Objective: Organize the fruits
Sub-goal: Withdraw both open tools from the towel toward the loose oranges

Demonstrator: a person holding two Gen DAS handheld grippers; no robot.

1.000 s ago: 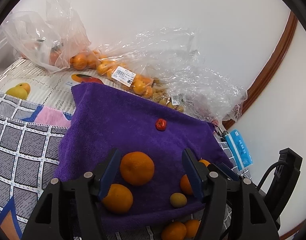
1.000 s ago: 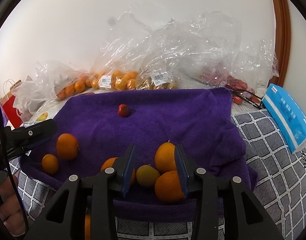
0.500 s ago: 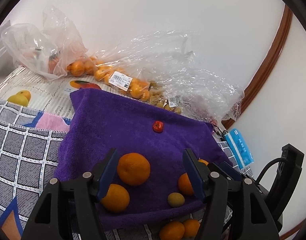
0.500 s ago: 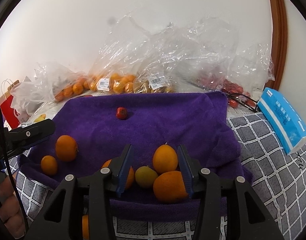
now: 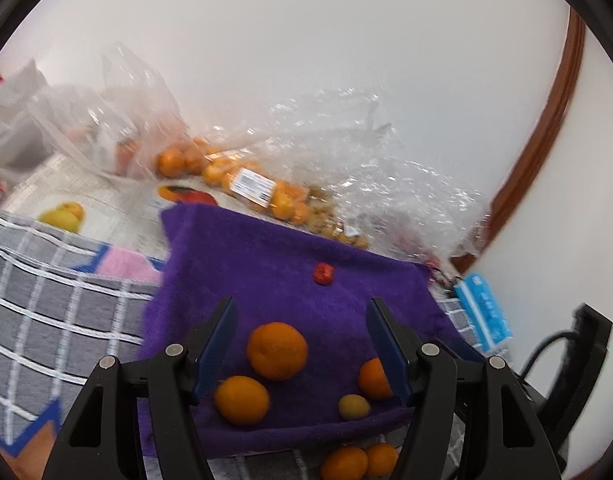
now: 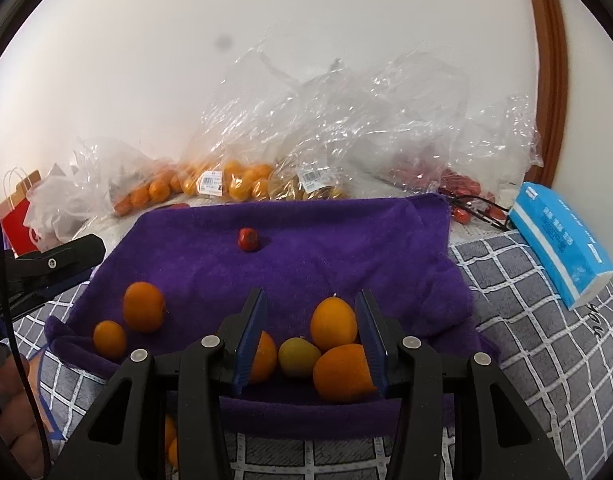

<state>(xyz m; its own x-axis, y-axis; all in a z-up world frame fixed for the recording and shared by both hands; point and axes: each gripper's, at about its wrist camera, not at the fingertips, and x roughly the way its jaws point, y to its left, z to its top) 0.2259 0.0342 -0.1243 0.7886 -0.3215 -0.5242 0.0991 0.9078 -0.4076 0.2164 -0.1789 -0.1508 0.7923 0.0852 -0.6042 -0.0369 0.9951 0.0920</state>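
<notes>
Spread over the purple towel [image 6: 346,248], the right gripper [image 6: 311,334], pinching nothing; behind its blue pads a cluster of three oranges [image 6: 333,323] and one yellow-green fruit [image 6: 298,357]. Also spread and empty, the left gripper [image 5: 302,346], above a large orange [image 5: 277,351] and a smaller one [image 5: 242,400]. Farther back, alone on the towel, a small red fruit [image 6: 248,239]. Behind it, bagged oranges [image 6: 234,180], perhaps longans beside them.
</notes>
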